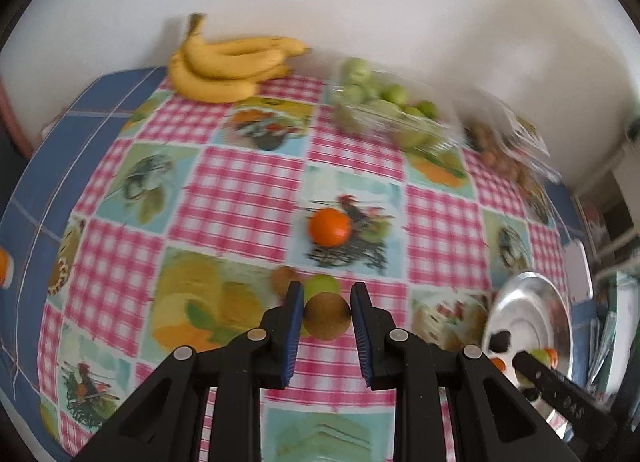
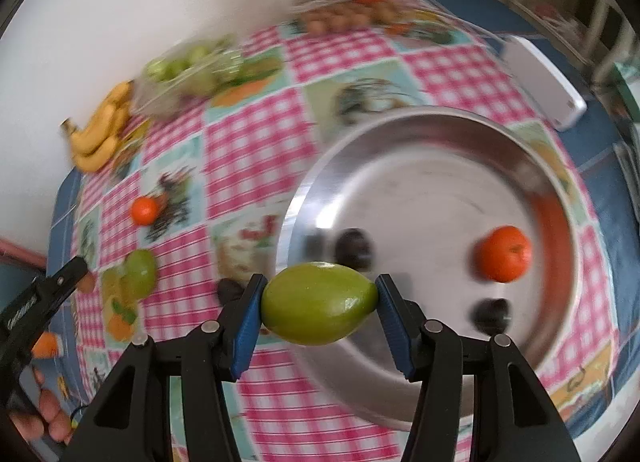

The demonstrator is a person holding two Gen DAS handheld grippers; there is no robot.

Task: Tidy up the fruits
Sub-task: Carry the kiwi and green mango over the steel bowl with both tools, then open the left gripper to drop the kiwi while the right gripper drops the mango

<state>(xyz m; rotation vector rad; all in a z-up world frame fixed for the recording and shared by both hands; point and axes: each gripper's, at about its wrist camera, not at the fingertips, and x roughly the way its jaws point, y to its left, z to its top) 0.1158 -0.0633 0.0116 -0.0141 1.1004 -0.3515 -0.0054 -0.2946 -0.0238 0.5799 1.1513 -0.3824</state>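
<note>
Bananas [image 1: 224,65]: 1 bunch
Oranges: 2, with 1 on the cloth [image 1: 330,226] and 1 in the metal bowl [image 2: 503,254]
Kiwis: 2, with 1 held [image 1: 327,316] and 1 on the cloth [image 1: 285,280]
Dark fruits in bowl [image 2: 354,248]: 2
Metal bowls [image 2: 400,133]: 1
Clear fruit boxes [image 1: 384,109]: 2

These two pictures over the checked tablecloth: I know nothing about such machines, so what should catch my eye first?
Most striking is the big green fruit clamped between the right gripper's blue pads, at the near rim of a shiny metal plate that holds an orange and dark fruits. The left gripper grips a brown kiwi above the tablecloth. A bunch of bananas lies by the wall.
</note>
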